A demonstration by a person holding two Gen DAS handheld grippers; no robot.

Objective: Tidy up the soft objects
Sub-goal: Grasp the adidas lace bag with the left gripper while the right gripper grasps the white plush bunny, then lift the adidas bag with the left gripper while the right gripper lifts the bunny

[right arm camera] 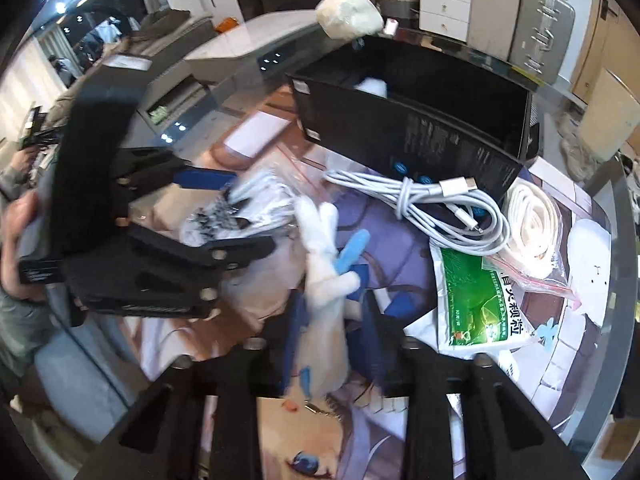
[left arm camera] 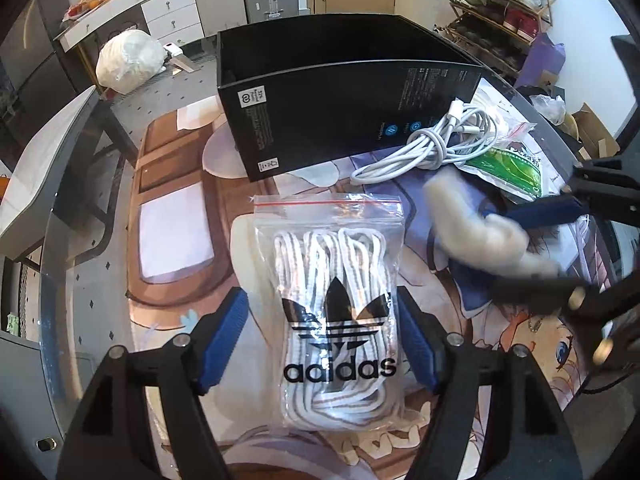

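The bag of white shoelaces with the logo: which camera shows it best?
The left wrist view. There the bag of shoelaces lies sharp and whole between the open left gripper fingers. The right wrist view shows it only blurred, partly hidden behind that gripper.

This is a lived-in home, a living or dining room used for storage as well. A glass-topped table point(left arm camera: 80, 264) with a cartoon mat point(left arm camera: 532, 344) under the glass stands amid household furniture: a white chest of drawers point(left arm camera: 168, 4) with clutter on top, a tiered shoe rack point(left arm camera: 500, 4) full of sneakers, a metal suitcase point(right arm camera: 540, 24), cardboard boxes point(left arm camera: 596, 136) on the floor and a stuffed white plastic bag point(left arm camera: 128, 60). Everyday odds and ends lie on the table, such as a charging cable point(left arm camera: 436, 148) and a green packet point(right arm camera: 476, 300).
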